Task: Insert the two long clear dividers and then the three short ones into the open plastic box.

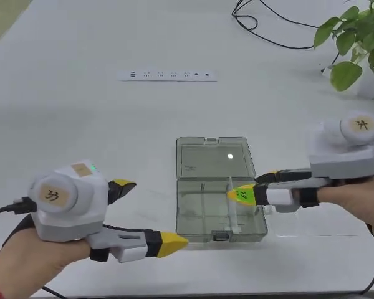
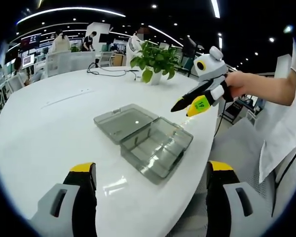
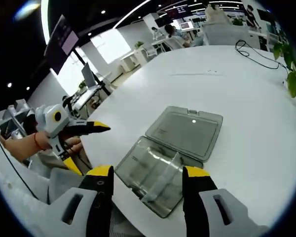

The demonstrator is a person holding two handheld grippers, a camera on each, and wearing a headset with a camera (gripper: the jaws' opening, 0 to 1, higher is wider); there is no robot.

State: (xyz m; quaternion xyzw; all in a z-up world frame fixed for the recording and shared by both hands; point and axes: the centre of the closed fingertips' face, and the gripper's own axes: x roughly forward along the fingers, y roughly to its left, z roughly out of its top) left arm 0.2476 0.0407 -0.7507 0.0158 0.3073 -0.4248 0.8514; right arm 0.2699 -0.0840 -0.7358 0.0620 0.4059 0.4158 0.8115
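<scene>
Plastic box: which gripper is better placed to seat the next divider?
Probably right. The right gripper hangs open over the plastic box at its right edge; the left gripper is open too, but well clear on its left.

Clear grey box [image 1: 196, 218] open, lid [image 1: 212, 157] flat behind; clear divider [image 1: 234, 218] upright inside, R side

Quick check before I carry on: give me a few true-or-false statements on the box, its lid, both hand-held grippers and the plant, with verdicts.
1. The lid of the plastic box is shut. False: it lies open, flat beyond the box's base.
2. The left hand-held gripper is open and apart from the box. True.
3. The right hand-held gripper reaches over the box's right side. True.
4. The plant touches the box. False: it stands at the far right of the table, well apart.
5. A clear divider stands in the box. True.
</scene>
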